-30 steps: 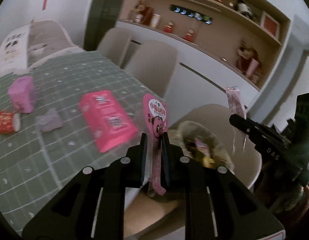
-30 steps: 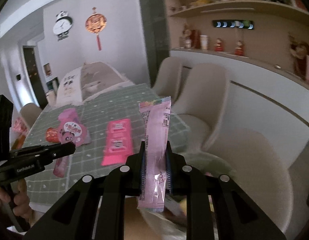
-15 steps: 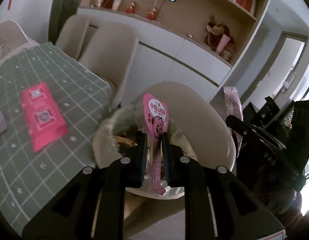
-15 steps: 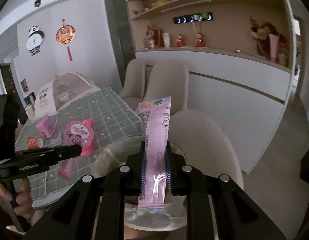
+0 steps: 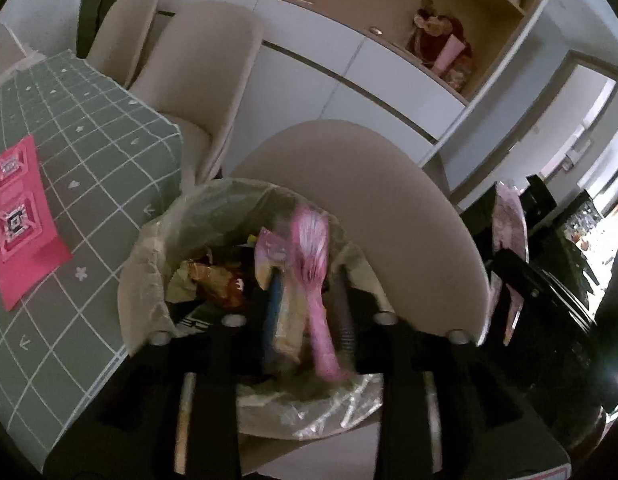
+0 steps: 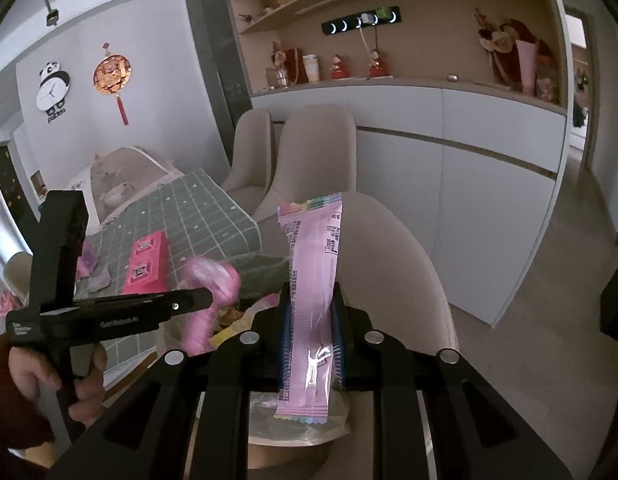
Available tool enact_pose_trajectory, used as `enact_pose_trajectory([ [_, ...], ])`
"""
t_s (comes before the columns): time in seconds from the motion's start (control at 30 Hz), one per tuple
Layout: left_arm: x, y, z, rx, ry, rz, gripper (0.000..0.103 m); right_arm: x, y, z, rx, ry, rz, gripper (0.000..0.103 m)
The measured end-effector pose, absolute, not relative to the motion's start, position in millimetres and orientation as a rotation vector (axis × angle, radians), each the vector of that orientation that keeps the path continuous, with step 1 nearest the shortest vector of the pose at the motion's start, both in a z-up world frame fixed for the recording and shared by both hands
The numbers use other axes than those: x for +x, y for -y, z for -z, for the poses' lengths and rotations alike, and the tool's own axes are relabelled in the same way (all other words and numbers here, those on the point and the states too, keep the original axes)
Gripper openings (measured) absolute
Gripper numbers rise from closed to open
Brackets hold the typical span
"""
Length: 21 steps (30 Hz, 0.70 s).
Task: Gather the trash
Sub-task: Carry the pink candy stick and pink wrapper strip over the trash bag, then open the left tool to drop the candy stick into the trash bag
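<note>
The blurred pink fan-shaped snack packet (image 5: 315, 276) sits at the centre of the left wrist view, between the opening jaws of the left gripper (image 5: 309, 300), loose and tilted over the plastic-lined trash bin (image 5: 149, 280). The bin, low in the middle of the frame, already contains crumpled wrappers. In the right wrist view, the long pale pink foil wrapper (image 6: 313, 292) stands upright at centre, clenched by the right gripper (image 6: 311, 332). A hand (image 6: 33, 368) at lower left holds the left gripper's handle. A flat red-pink box (image 5: 19, 216) lies on the green checked tablecloth (image 5: 109, 128) at left; beige chairs (image 5: 205, 64) stand behind.
</note>
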<state>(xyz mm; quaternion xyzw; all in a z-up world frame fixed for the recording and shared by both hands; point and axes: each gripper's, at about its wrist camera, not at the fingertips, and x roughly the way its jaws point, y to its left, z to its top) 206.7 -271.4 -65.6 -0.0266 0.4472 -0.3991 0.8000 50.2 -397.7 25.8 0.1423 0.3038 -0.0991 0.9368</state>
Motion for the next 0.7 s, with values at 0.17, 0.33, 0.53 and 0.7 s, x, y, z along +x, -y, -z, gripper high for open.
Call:
enact_pose_trajectory([
  [0.17, 210.9, 255.0, 64.5, -0.105, -0.961, 0.819, 0.034, 56.0, 400.2, -18.9, 0.312, -0.632, 0.192, 0.018],
  [0.33, 211.4, 228.4, 62.0, -0.121, -0.967, 0.755, 0.034, 76.0, 393.1, -8.3, 0.329, -0.652, 0.142, 0.018],
  [0.53, 205.3, 187.4, 57.4, -0.1, -0.951, 0.665, 0.034, 112.3, 370.5, 2.3, 0.319, -0.682, 0.062, 0.018],
  [0.7, 202.9, 149.0, 54.9, -0.146, -0.946, 0.595, 0.034, 140.5, 357.6, 18.1, 0.31, -0.737, 0.042, 0.018],
])
